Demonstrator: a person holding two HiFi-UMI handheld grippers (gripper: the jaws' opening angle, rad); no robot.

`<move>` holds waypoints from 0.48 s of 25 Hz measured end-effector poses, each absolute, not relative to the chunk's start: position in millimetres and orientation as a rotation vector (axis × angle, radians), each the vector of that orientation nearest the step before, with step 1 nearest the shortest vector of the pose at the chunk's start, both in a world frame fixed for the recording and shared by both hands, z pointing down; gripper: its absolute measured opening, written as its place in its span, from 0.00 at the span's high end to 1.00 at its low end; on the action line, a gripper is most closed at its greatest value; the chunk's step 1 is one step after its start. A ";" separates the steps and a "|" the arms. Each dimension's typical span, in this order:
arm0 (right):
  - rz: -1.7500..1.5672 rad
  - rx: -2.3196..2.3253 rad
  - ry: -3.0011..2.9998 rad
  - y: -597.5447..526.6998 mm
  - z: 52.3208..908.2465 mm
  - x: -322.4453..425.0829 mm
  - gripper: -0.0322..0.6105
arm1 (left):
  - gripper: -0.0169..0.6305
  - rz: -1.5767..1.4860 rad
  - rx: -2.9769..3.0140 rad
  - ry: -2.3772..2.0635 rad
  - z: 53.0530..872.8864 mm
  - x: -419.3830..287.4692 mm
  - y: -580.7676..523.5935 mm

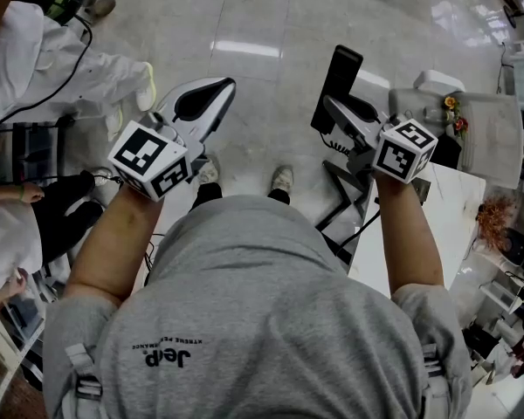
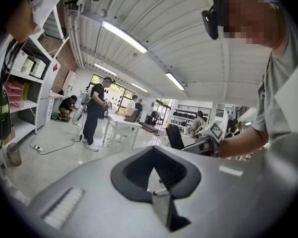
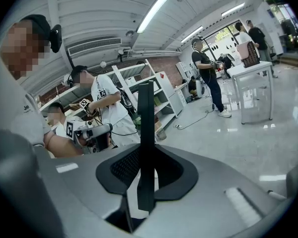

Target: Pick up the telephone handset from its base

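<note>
**Black handset lifted, held in the right gripper**

Black and slab-shaped, the handset (image 1: 339,81) stands upright in the air over the polished grey floor (image 1: 271,16). The right gripper (image 1: 336,113) has its jaws drawn in narrow and pressed on the lower part. That gripper's own view shows the same thing: a dark bar rising straight up out of the jaws, with nothing else touching it. The left gripper (image 1: 217,90) hangs level with it, well apart to the left. Its jaws are together at the tips and nothing is between them.

As a judgement, the pick-up looks done. The handset is clear of every surface, and what remains is only to hold it steady. I cannot pick out the base in any view, so I cannot say how far the handset has come from it.

A white table (image 1: 458,208) fills the near right, with a small bunch of flowers (image 1: 454,110) at its far end. A black frame (image 1: 341,190) stands on the floor just left of the table, below the right gripper. People in white (image 1: 35,51) crowd the far left, close to the left gripper, with cables trailing near them. The holder's own shoes (image 1: 282,179) show between the two tools. Nothing stands directly around the handset itself.
</note>
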State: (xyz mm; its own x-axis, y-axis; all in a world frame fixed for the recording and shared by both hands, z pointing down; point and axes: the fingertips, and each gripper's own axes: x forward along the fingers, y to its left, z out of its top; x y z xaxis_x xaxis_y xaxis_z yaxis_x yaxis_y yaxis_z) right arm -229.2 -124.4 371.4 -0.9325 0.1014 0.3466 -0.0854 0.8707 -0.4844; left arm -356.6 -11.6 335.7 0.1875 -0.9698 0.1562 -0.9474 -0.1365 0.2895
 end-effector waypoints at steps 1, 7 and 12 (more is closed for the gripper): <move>0.716 -0.012 -2.678 -124.6 371.7 -229.1 0.83 | 0.89 -0.096 2.149 -1.815 335.8 -356.7 -11.8; 0.714 0.001 -2.678 -127.4 375.0 -227.8 0.83 | 0.89 -0.098 2.154 -1.815 338.2 -357.1 -13.7; 0.708 0.004 -2.680 -129.0 378.2 -227.5 0.83 | 0.89 -0.105 2.160 -1.807 341.7 -357.3 -16.2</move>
